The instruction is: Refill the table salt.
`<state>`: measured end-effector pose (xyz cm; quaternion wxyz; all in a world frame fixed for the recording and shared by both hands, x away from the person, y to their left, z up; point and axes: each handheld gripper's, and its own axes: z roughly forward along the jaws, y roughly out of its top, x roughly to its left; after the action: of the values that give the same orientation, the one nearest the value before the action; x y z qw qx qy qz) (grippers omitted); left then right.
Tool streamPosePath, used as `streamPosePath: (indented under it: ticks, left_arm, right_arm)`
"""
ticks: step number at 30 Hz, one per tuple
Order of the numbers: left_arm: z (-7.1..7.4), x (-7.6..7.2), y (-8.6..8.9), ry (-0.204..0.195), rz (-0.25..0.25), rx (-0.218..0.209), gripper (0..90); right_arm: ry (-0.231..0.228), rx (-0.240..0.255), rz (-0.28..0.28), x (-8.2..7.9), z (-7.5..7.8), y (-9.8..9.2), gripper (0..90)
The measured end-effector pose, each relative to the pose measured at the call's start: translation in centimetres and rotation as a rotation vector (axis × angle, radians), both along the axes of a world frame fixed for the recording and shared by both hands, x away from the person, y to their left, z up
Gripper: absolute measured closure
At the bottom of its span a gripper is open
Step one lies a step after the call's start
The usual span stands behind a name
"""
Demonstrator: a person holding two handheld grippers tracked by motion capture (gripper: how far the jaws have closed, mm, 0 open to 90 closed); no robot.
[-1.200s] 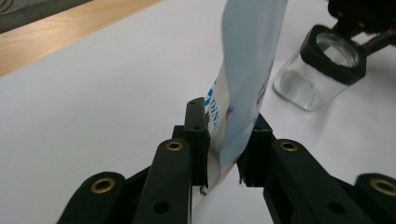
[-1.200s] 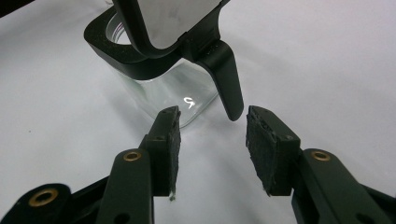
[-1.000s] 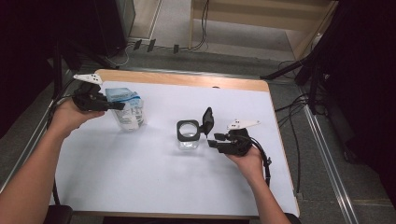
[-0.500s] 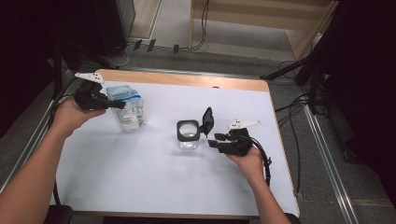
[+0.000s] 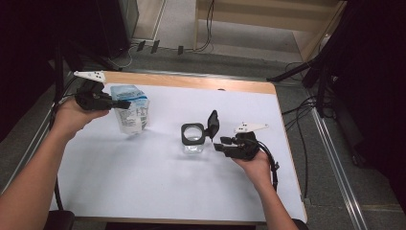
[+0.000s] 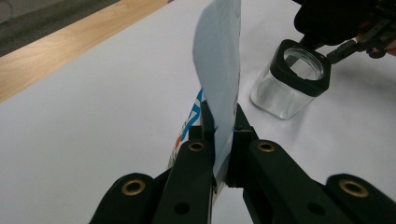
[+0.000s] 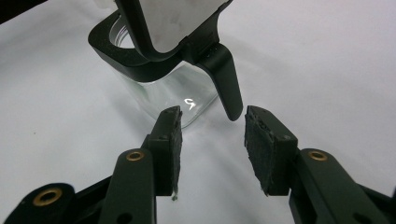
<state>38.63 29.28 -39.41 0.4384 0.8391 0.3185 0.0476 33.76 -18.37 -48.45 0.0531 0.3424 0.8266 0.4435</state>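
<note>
Nearest you, your right gripper (image 5: 221, 145) rests on the white table top (image 5: 143, 191) at the right, its jaws parted and grasping nothing. Its own view puts the two black foam pads (image 7: 172, 135) just short of the clear square glass jar with a black collar (image 7: 154, 79), whose hinged black-framed lid (image 7: 173, 23) stands raised, the latch tab (image 7: 226, 79) hanging down between jar and pads without touching either. From above, that gap is too small to judge; the jar (image 5: 193, 139) sits at the middle of the table with the gripper just to its right.

Farther off at the left, your left gripper (image 5: 125, 104) is clenched on the top edge of the white plastic pouch with blue print (image 5: 130, 112), which stands upright on the table. The left gripper view shows the pads pinching the thin sheet (image 6: 219, 79) edge-on, with the jar (image 6: 292, 81) beyond it to the right; the high view shows the pouch's printed face instead.

A second ago those left jaws were still closing; now they are tight on the pouch. Jar, pouch and your right hand have kept their places.
</note>
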Motion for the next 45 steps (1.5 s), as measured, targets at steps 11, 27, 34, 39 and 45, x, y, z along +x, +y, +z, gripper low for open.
streamPosePath:
  ticks: [11, 27, 34, 39, 45]
  left_arm:
    - [1.2, -0.9, -1.3, 0.004, -0.036, 0.014, 90.0]
    - [2.1, -2.3, -3.9, 0.007, -0.092, 0.015, 90.0]
    - [2.6, -2.8, -4.9, 0.012, -0.116, 0.011, 90.0]
    - [2.8, -3.2, -5.4, -0.004, -0.122, 0.014, 90.0]
    - [2.8, -3.1, -5.9, 0.017, -0.124, 0.016, 90.0]
  right_arm:
    - [-0.017, -0.002, -0.001, -1.0, 0.8, 0.1, 59.4]
    - [-0.039, 0.020, -0.006, -3.5, 2.0, 0.2, 77.7]
    - [-0.014, 0.020, 0.022, -4.2, 2.3, 2.1, 87.9]
    - [0.004, 0.012, 0.027, -4.2, 2.5, 4.0, 90.0]
    - [0.011, 0.018, 0.018, -3.9, 2.5, 6.3, 90.0]
